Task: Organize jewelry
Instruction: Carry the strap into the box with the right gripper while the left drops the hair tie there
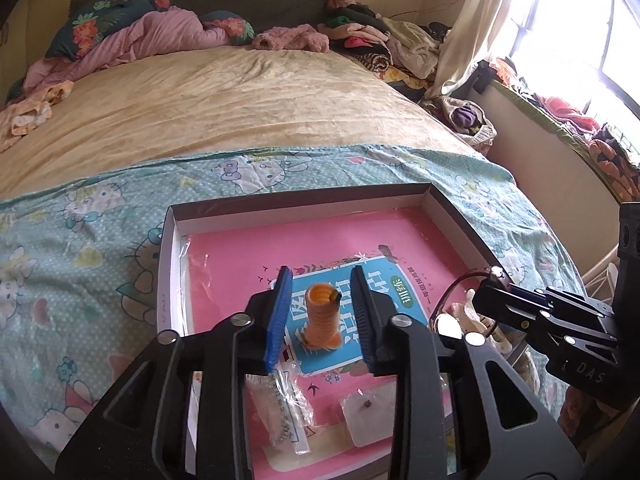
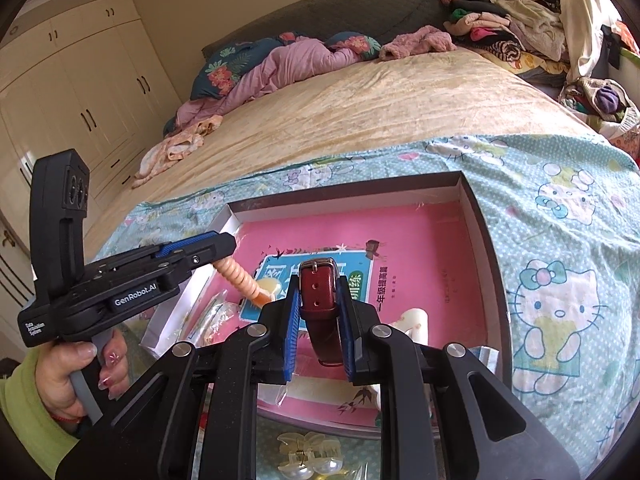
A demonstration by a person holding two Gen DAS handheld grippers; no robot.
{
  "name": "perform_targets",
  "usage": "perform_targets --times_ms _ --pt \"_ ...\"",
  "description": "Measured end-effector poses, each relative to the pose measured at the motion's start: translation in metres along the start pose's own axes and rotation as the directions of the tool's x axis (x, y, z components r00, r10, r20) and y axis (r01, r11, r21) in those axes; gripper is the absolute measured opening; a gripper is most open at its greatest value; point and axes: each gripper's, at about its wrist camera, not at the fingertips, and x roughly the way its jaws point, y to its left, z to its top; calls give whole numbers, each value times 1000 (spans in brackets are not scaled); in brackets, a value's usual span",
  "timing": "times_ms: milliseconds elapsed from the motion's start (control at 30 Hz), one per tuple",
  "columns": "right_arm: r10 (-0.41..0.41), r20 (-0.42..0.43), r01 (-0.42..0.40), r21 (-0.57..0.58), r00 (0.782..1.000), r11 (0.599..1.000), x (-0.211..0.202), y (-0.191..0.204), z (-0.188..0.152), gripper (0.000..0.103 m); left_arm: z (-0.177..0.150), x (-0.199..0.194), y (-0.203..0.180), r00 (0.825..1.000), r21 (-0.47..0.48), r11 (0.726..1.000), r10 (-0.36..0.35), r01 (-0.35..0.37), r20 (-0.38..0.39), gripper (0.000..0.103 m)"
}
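The left gripper [image 1: 320, 312] stands released around one orange ribbed coil bracelet [image 1: 322, 316], which seems to rest near the middle of the shallow pink-lined cardboard box [image 1: 304, 204]. The right gripper [image 2: 320, 324] is clenched on one dark red leather strap with a metal buckle [image 2: 319, 300] over the box's near edge. Withdrawing carelessly could snag the coil; the dangling strap could land outside.

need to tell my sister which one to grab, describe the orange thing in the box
On the bed sits a shallow open box lined with a pink book. The orange coil stands between the left tool's blue pads: ribbed, spring-like, unlike the flat clear packets nearby.
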Motion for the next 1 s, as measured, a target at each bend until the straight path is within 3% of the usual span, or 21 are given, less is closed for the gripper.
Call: perform_targets --times_ms 167,300,367,433,533,633,733,800,1000 --pt "1 14 -2 12 1000 1000 -7 -2 -1 18 1 -2 0 1000 1 1000 4 -4 3 31" --pt "2 37 -3 28 999 1000 -21 -5 -2 37 1 -5 -1 1000 2 1000 6 -6 6 37" --pt "-2 47 0 34 999 999 -28 -5 -4 40 1 -8 -1 1000 1 1000 7 -7 8 45" --pt "-8 65 5 51 998 999 -38 -7 -6 60 0 -12 -1 1000 -1 1000 10 -10 16 55" --pt "-9 103 2 72 995 997 -55 -10 -10 73 -1 -21 -2 999 -2 1000 13 -13 35 64" --pt "-21 129 12 75 991 997 -70 -12 -13 76 -2 -32 -3 998 -5 1000 23 -22 52 82" --pt "-20 150 8 82 989 997 -84 -13 -15 79 -2 -44 -3 997 -18 1000 18 -17 70 92" --pt "-28 165 13 89 986 996 -93 -14 -17 85 -3 -53 -4 996 -22 1000 19 -18 84 93" --pt "-31 197 13 95 980 995 -115 -14 -20 86 -5 -73 -4 994 -33 999 16 -13 108 93"
